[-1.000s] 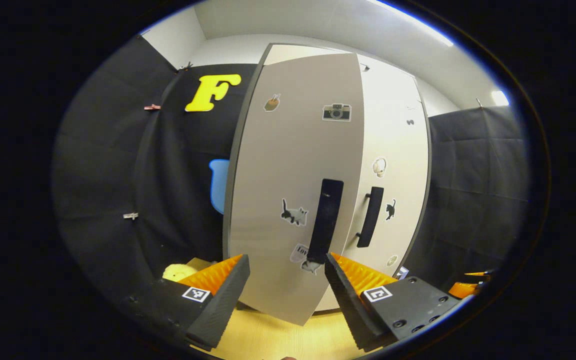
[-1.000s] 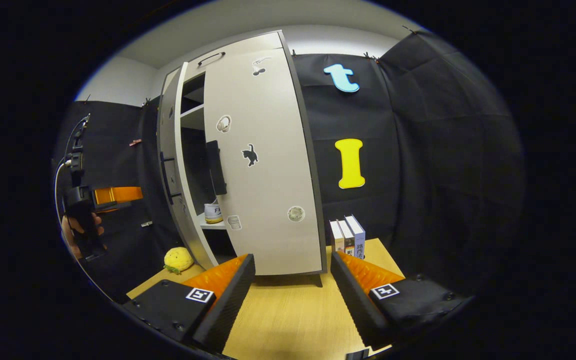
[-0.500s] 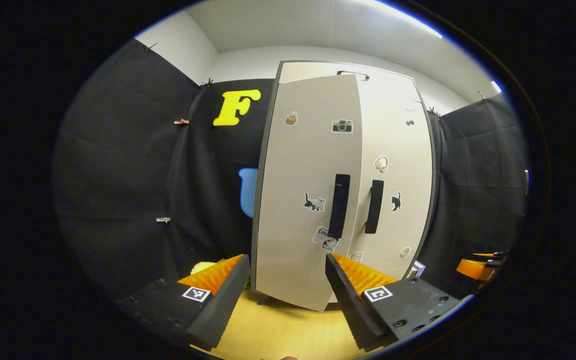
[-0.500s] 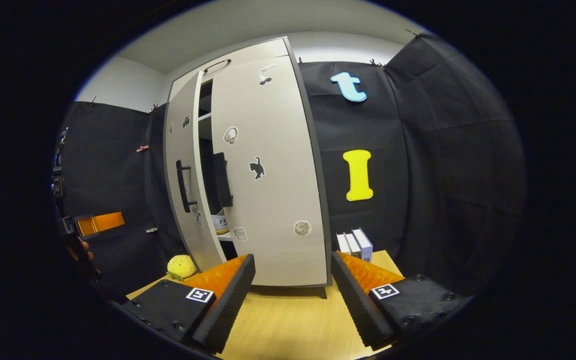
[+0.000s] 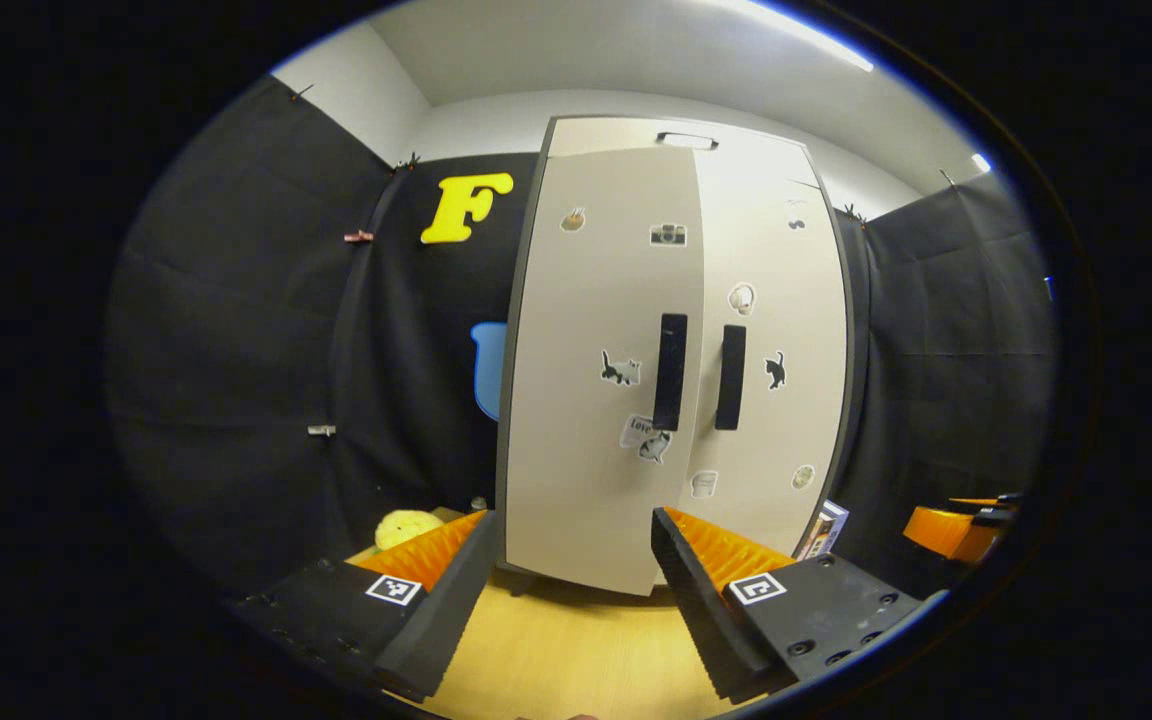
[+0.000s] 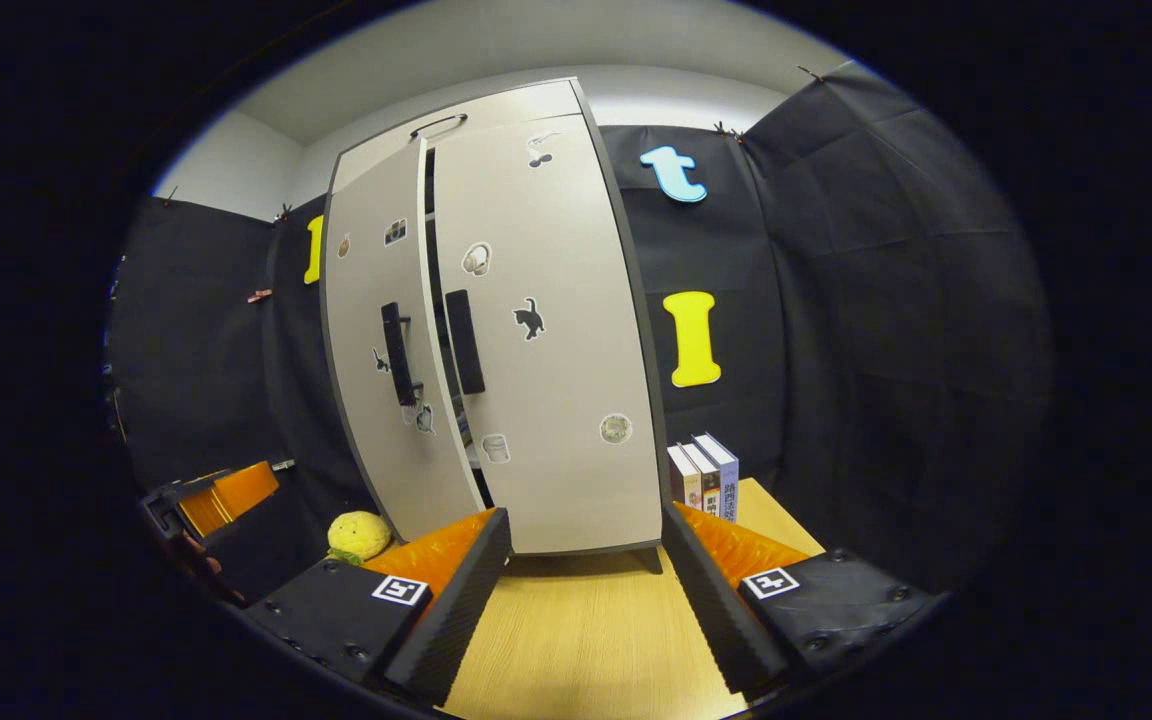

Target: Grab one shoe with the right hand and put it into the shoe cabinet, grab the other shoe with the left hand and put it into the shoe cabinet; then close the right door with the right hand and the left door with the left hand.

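A: Where the shoe cabinet [image 5: 676, 380] stands, what's under it & around it?

B: Pale wood worktop [image 6: 586, 640], black cloth booth walls on both sides, white wall + ceiling above. Cabinet is upright, long axis vertical, fronts facing both cams.

A: Doors?

B: Left gripper view: left door [image 5: 591, 400] & right door [image 5: 771, 360] look flush, two dark vertical handles just beside each other at the middle seam. Right gripper view: a thin dark gap shows betw. the doors, so left door [image 6: 381, 370] seems a touch ajar; can't tell for sure. Shoes are not visible; doors hide the inside.

A: Tools?

B: Left tool [image 5: 568, 590] has fingers spread apart, nothing betw. them, off the cabinet. Right tool [image 6: 586, 600] same: apart, nothing held, over the worktop.

A: Any writing?

B: Stickers on doors: cats, camera, etc.; one near the left handle has script too small to read. Books [image 6: 704, 475] stand upright just right of the cabinet, spine text not legible. Yellow plush toy [image 6: 358, 535] sits at the cabinet's left foot.
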Action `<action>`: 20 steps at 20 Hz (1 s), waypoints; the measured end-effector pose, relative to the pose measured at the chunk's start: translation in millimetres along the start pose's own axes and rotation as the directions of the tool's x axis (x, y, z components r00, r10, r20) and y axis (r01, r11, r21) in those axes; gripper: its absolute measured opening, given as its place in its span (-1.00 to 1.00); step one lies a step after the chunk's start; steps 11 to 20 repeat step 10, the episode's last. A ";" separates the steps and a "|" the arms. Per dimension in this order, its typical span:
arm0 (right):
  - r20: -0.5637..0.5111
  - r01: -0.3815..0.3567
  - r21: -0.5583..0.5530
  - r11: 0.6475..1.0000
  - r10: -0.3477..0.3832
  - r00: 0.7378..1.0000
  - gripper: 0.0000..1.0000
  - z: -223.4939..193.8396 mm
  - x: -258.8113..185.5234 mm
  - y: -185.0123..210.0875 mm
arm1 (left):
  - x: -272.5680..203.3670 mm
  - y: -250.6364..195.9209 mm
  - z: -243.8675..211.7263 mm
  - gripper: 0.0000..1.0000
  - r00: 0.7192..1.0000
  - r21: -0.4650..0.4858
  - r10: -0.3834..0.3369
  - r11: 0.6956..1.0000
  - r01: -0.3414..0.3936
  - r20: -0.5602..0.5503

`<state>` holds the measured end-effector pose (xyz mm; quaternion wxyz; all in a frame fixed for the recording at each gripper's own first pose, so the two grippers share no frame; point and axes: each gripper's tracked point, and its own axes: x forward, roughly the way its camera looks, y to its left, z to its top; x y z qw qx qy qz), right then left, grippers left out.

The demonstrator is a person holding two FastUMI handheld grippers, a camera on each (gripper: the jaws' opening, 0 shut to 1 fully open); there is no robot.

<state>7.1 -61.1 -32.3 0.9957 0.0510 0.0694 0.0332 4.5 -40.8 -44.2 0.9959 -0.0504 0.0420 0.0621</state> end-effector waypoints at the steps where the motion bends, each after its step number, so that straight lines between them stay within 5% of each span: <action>1: -0.002 0.026 -0.011 1.000 -0.026 1.000 0.96 -5.6 -8.3 -0.8 | 3.0 -2.8 -8.1 0.91 0.999 -0.005 -0.025 1.000 0.025 -0.032; 10: 0.030 0.224 -0.025 0.974 -0.223 0.974 0.97 -14.2 -58.6 -9.7 | 12.4 -3.9 -27.2 0.91 0.985 0.003 -0.145 0.989 0.146 -0.098; 20: 0.030 0.224 -0.025 0.974 -0.223 0.974 0.97 -14.2 -58.6 -9.7 | 12.4 -3.9 -27.2 0.91 0.985 0.003 -0.145 0.989 0.146 -0.098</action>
